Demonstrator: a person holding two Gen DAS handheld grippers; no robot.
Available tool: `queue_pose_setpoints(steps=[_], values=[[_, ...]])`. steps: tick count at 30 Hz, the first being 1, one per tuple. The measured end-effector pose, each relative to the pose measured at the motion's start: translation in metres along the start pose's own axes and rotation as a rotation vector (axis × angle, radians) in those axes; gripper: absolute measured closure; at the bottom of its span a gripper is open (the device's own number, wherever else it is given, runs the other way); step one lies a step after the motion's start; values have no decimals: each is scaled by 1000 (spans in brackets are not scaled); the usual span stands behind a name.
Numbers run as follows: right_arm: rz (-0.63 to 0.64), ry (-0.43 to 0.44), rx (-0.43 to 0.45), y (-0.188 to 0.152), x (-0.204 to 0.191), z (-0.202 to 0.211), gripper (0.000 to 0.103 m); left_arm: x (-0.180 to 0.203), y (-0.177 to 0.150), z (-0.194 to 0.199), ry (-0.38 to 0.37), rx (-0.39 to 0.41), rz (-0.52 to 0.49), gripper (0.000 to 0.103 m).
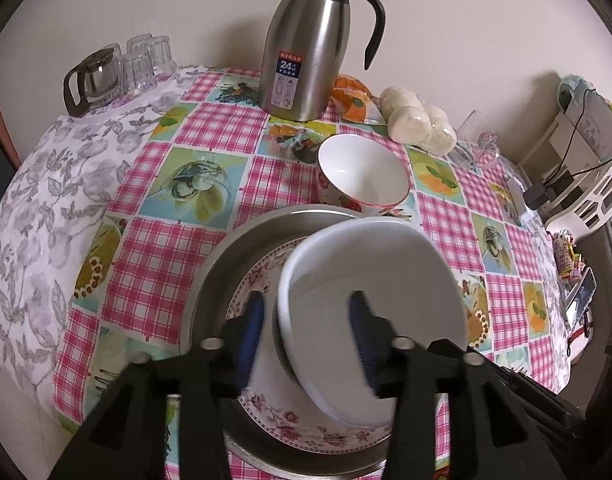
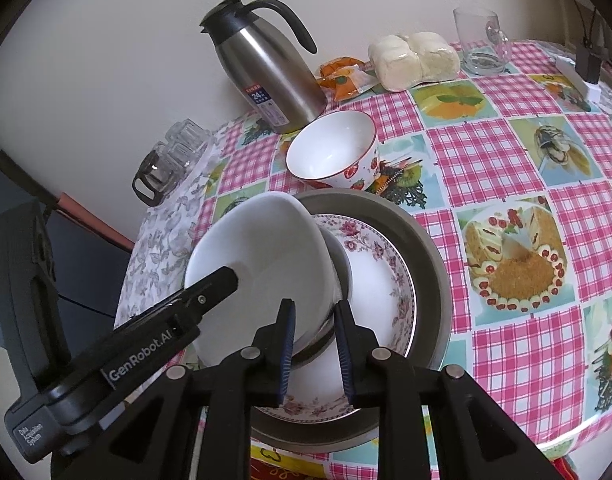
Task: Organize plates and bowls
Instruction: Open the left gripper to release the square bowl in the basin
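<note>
Left gripper: open, its blue pads set either side of the rim of the plain white ceramic bowl, neither pressing
Right gripper: seemingly closed on that bowl's wall
White bowl: tilted, lower edge on the rose-patterned round plate, which lies in the round steel tray
Risk, slip: with one grip only, the bowl could be swung down and knocked on the plate
Risk, chip: the red-rimmed strawberry-print bowl just behind the tray could be struck
Bowls: two
Plates: one
Tray: one
Also counted: one steel carafe
</note>
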State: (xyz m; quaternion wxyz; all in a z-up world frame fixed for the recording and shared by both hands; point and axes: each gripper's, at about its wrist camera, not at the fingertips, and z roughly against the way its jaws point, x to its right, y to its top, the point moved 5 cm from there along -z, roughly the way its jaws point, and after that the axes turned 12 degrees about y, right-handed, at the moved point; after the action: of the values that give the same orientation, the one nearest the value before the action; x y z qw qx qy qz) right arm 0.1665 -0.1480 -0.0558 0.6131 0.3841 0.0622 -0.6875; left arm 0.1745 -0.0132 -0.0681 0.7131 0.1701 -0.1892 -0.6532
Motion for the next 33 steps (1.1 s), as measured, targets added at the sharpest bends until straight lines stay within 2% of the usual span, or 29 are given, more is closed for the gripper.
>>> queue_pose_setpoints(steps=[13,20,28,29,33], values=[[1,6,8,1,0,1,80,-4,2,6,-3,17,17,54],[-37,4,5,2,12,-4,80,-5,3,6,0,25,21,54],[-16,-12,18,2,8,1,80,-7,4,9,0,31,29,54],[-11,-16,23,3,7,2,80,-8,4,10,3,34,31,53],[11,-47,42,5,7,7,80,-12,7,13,23,43,45,40]])
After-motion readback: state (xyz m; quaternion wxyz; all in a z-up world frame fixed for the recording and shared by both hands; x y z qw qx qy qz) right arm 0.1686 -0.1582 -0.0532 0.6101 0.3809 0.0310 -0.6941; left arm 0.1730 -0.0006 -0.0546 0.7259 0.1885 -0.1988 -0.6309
